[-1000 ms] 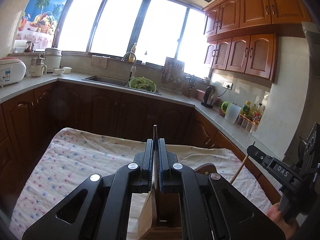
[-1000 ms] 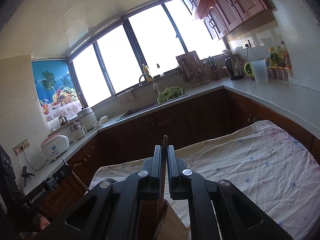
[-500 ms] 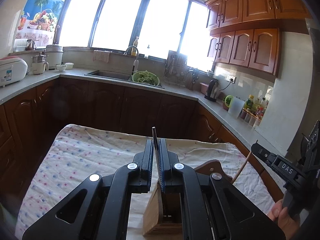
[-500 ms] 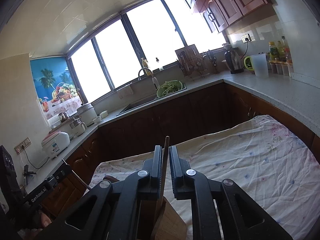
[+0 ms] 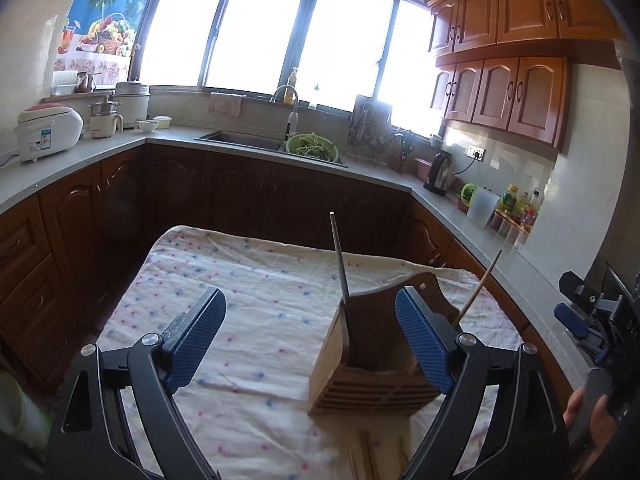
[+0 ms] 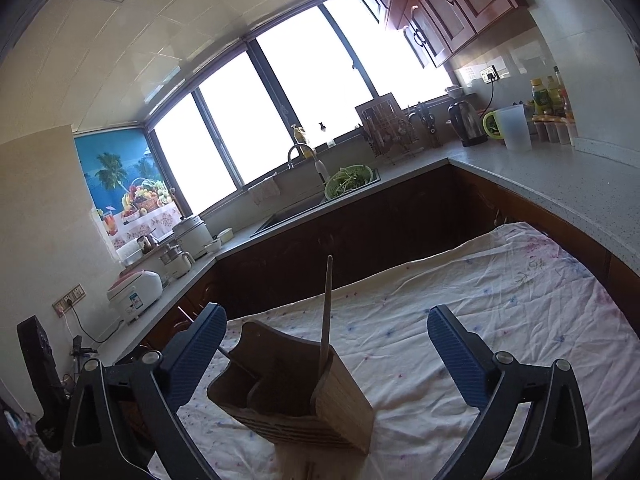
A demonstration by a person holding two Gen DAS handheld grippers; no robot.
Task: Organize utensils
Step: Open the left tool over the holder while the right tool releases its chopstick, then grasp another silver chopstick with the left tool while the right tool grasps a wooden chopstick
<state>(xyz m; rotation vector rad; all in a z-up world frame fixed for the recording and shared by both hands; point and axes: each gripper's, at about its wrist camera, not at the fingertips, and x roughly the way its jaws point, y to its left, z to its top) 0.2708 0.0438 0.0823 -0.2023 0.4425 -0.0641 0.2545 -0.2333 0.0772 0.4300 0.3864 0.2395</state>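
A wooden utensil holder (image 5: 372, 364) stands on the cloth-covered table (image 5: 248, 304); it also shows in the right wrist view (image 6: 296, 408). One chopstick (image 5: 340, 260) stands upright in it and a second chopstick (image 5: 478, 288) leans out to the right. In the right wrist view one chopstick (image 6: 326, 312) stands in the holder's near compartment. My left gripper (image 5: 310, 340) is open and empty, its jaws wide apart on either side of the holder. My right gripper (image 6: 326, 354) is open and empty above the holder.
More thin sticks (image 5: 364, 456) lie on the cloth in front of the holder. Dark wooden kitchen cabinets (image 5: 240, 196) and a grey counter (image 5: 496, 256) ring the table. The right gripper's body (image 5: 600, 320) sits at the right edge of the left wrist view.
Both grippers were shut on a chopstick each over the holder. Both have opened wide, and the two chopsticks now stand free in the holder.
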